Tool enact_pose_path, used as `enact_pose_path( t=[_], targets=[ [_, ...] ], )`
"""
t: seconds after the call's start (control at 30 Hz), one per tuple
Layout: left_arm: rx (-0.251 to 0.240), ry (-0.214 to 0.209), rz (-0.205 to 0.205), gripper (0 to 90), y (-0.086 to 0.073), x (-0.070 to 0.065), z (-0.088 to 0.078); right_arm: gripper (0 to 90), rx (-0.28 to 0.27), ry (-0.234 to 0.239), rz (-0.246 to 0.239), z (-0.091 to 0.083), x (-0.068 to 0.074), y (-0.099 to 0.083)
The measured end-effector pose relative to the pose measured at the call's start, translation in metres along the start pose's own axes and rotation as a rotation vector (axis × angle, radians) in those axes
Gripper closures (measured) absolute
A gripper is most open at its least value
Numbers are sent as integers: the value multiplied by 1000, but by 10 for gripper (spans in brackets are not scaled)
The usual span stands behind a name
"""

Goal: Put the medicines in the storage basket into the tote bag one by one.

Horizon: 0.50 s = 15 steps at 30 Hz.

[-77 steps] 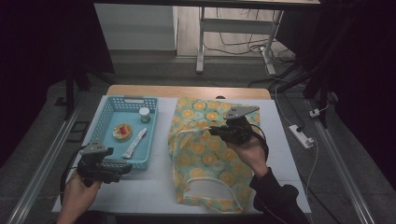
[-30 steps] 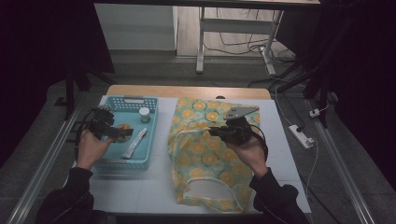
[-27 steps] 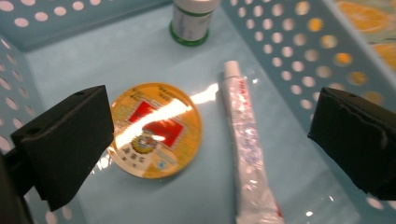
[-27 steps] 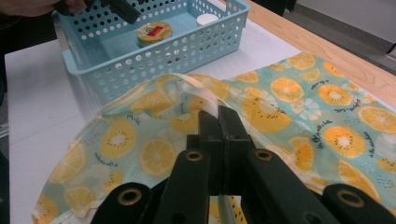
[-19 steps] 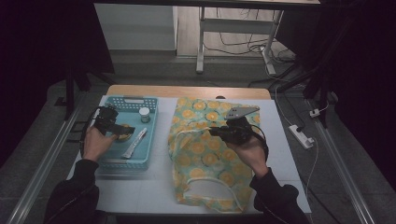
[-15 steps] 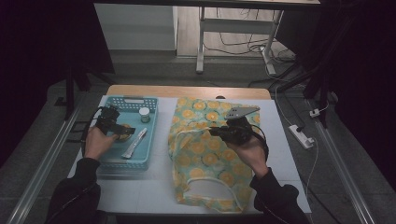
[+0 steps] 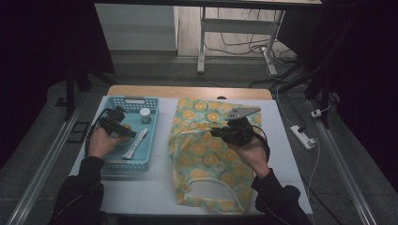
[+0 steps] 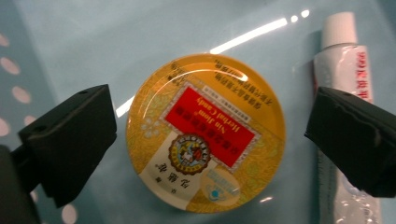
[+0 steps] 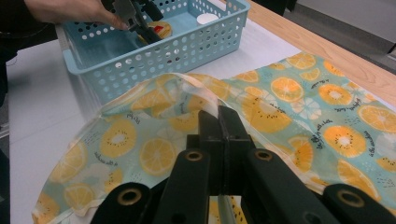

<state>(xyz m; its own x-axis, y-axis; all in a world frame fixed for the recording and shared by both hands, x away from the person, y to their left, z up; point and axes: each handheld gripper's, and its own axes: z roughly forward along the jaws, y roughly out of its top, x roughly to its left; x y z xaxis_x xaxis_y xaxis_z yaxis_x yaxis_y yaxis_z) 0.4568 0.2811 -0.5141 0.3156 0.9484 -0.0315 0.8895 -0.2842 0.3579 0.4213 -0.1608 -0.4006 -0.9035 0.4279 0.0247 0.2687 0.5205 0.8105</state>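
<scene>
Right claw (image 9: 219, 122): jaws pressed together, pinching the bag (image 9: 299, 100) at its rim, lifting the fabric off the counter (image 7: 162, 185).
Left claw (image 8: 210, 135): jaws spread wide inside the basket (image 7: 141, 161), a round yellow tin (image 8: 205, 133) between them, untouched.
Tube (image 8: 343, 60): just beyond one left jaw.
Small jar (image 7: 145, 114): farther along the basket.

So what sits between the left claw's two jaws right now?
A round yellow candy tin lies flat on the blue basket floor between the open jaws of the left claw, seen in the left gripper view.
</scene>
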Motion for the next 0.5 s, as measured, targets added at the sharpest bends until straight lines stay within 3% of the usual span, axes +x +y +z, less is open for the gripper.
enact_pose_path(
  t=[0.2, 0.37, 0.5],
  targets=[
    [31, 6, -13, 193, -1, 1, 1, 900, 0, 0, 0, 0, 0, 0],
    [32, 0, -32, 200, -1, 1, 0, 900, 2, -1, 0, 1, 0, 0],
    [5, -14, -54, 202, -3, 3, -4, 900, 1, -2, 2, 1, 0, 0]
  ],
)
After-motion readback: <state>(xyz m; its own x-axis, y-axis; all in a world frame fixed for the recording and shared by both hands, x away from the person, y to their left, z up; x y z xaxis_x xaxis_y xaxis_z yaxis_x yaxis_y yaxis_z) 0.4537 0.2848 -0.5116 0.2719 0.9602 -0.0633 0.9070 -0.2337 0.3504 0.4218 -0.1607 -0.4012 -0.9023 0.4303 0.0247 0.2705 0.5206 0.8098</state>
